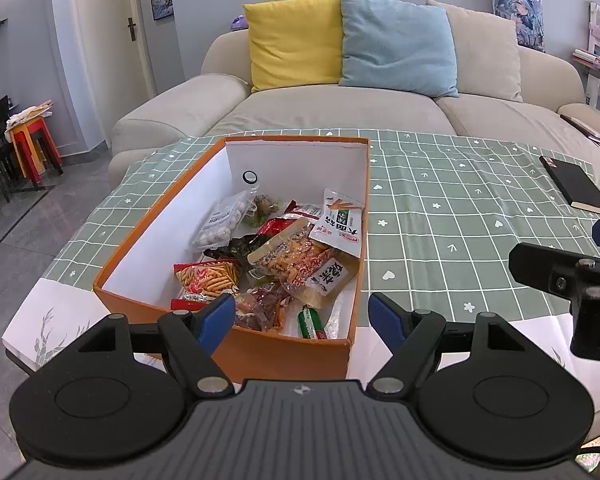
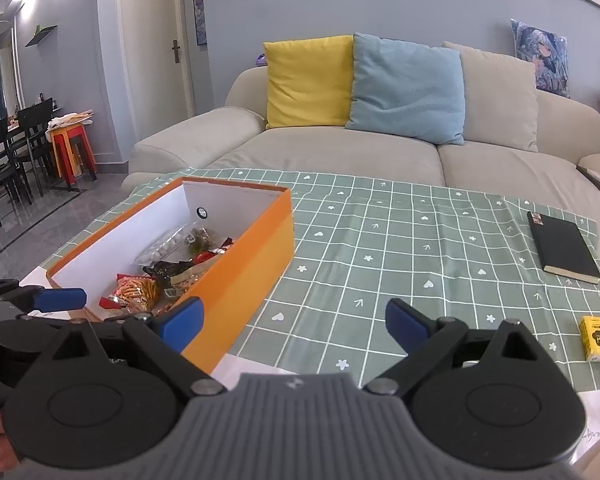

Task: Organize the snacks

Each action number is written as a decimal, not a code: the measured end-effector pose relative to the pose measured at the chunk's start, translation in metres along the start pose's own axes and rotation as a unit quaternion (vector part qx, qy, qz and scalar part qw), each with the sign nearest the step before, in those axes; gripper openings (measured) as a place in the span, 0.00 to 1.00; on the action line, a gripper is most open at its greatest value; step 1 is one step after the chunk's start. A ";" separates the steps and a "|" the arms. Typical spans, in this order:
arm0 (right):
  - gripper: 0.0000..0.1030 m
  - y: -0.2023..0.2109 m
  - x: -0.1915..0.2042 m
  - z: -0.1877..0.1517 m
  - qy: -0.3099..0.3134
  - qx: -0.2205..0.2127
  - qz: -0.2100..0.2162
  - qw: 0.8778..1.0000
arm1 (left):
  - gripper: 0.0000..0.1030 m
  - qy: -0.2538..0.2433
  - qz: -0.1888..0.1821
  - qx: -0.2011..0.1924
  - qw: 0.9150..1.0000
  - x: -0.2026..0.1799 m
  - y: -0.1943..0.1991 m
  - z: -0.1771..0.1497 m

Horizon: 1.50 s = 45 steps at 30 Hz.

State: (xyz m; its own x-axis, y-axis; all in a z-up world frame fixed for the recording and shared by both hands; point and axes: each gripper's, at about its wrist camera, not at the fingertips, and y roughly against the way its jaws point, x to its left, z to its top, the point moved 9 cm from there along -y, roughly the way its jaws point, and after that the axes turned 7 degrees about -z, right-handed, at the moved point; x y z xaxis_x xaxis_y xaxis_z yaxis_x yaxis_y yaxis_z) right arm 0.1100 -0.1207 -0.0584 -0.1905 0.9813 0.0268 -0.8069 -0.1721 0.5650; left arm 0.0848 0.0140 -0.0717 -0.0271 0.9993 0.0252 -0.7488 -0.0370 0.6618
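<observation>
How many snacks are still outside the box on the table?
1 visible: a small yellow carton on the green cloth, right of the right gripper. The black notebook isn't a snack. Others may lie outside both views.

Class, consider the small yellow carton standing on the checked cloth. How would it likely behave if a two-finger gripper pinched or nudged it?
The yellow carton looks like thin card, so probably light and rigid, though a hard pinch might dent it. Standing upright on a narrow base, it would likely tip if nudged high. Flat faces should grip well and not roll.
</observation>
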 end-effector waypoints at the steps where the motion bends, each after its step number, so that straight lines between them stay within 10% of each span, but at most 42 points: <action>1: 0.92 0.000 0.001 0.000 0.001 0.000 0.000 1.000 | 0.86 0.000 0.000 0.000 1.000 0.000 0.000 0.000; 45: 0.93 -0.001 -0.001 -0.001 -0.003 0.005 -0.002 1.000 | 0.86 0.000 0.003 0.001 1.000 0.002 0.000 0.000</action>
State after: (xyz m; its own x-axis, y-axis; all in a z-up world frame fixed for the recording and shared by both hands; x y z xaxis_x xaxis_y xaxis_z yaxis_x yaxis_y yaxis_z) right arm 0.1106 -0.1213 -0.0601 -0.1836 0.9826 0.0293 -0.8016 -0.1669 0.5741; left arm 0.0842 0.0161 -0.0715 -0.0325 0.9990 0.0297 -0.7466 -0.0440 0.6638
